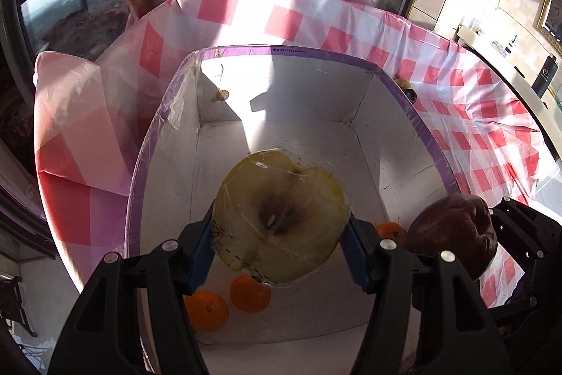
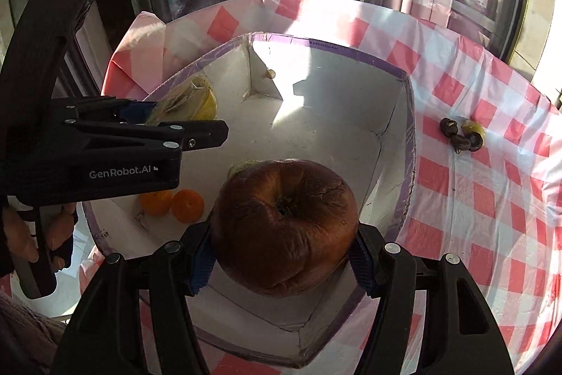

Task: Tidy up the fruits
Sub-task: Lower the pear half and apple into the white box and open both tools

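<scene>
The left gripper is closed on a pale yellow apple half wrapped in clear film, its blue pads pressing on both sides of the fruit. It holds this piece above the inside of a white cardboard box with a purple taped rim. The right gripper is clamped on a brown, wrinkled apple (the skin looks old and soft), and holds it over the same box, near the front edge.

On the bottom of the box lie two small oranges, touching each other. In the left wrist view a third orange shows near the right wall of the box.

The box stands on a table covered with a red and white checked cloth. On the cloth, to the right of the box, there is a small yellow fruit with some dark round pieces just beside it.

A hand grips the handle of the left gripper at the left border of the right wrist view.
</scene>
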